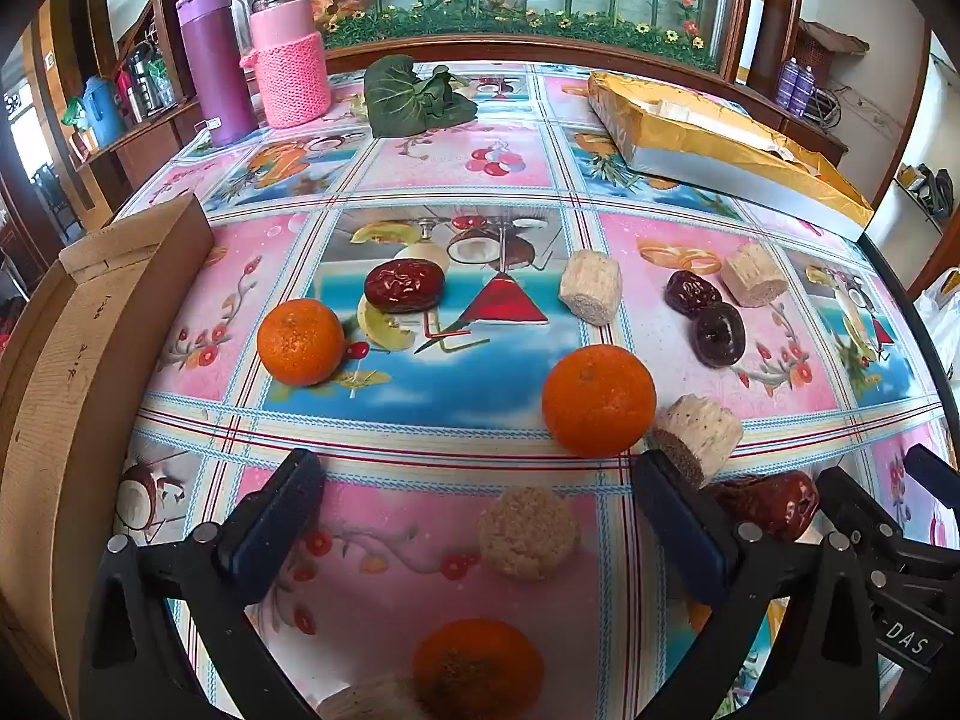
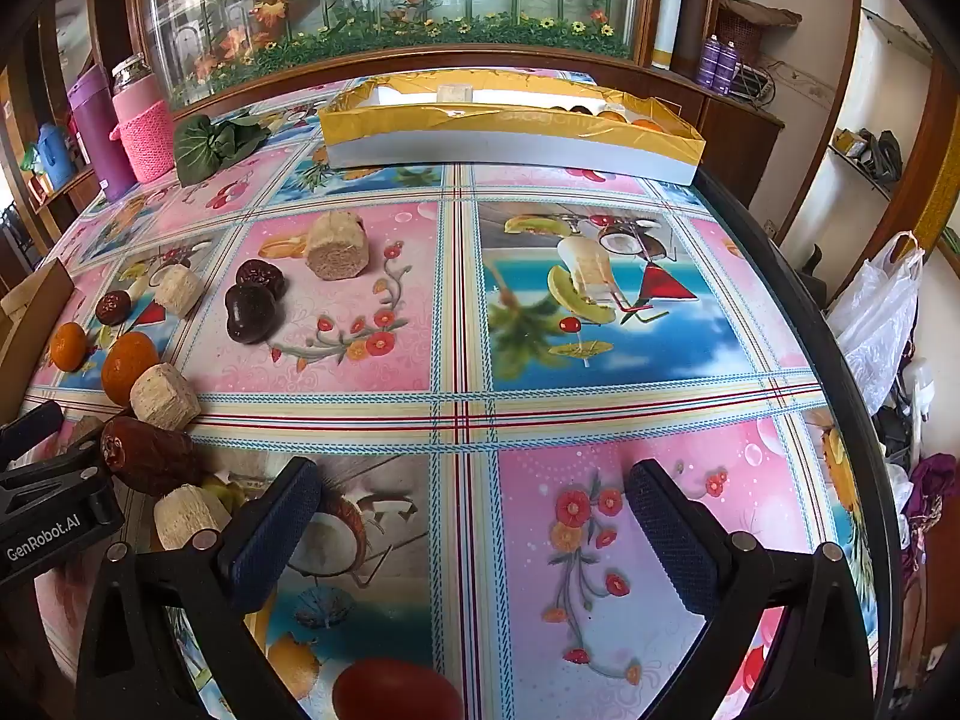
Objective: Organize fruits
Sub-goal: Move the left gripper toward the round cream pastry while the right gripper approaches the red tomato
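Item: round beige puffed-grain cake (image 1: 529,534) between my left gripper's (image 1: 480,516) released fingers; I'd lower squarely, then clench gently.

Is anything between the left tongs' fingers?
No: the left tongs are open, with a beige puffed-grain cake lying on the tablecloth beyond.

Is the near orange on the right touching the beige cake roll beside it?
Cannot tell. In the left wrist view the orange overlaps the cake roll with no visible gap; in the right wrist view the roll hides their meeting line.
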Available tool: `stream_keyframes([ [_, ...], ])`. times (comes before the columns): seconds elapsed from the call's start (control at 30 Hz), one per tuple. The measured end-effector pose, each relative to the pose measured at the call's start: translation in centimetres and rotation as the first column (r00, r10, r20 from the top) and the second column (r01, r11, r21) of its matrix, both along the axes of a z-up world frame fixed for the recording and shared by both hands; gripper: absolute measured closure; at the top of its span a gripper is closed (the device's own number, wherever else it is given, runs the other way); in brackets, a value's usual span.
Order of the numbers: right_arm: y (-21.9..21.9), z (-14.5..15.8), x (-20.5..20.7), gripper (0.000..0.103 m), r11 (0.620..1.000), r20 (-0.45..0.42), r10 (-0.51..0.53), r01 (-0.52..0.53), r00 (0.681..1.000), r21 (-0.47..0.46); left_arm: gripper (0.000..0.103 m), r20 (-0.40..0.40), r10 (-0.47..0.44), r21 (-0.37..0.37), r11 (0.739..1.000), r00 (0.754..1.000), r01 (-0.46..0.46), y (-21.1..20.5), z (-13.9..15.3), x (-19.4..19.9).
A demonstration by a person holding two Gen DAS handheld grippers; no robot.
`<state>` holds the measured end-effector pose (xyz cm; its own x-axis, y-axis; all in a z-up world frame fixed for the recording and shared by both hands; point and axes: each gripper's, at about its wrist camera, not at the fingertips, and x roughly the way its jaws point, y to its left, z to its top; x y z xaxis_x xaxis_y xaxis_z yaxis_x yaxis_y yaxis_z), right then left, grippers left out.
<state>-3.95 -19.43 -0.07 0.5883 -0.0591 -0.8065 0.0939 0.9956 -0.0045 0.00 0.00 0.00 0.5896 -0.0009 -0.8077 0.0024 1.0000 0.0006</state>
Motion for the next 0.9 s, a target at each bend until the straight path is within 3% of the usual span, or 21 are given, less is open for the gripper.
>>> stream_keyframes([
  [0.73, 0.0, 0.0, 0.0, 0.001, 1.0, 0.0, 0.0, 0.0, 1.0, 0.0, 0.0, 0.0, 0.019, 0.001, 1.0, 1.0, -0.019, -0.1, 0.1, -0.2],
  [0.9, 0.0, 0.0, 0.0, 0.001, 1.0, 0.0, 0.0, 0.0, 1.0, 0.0, 0.0, -0.01, -0.068, 0.0, 0.998, 0.998, 0.068, -0.4, 0.1, -1.2],
])
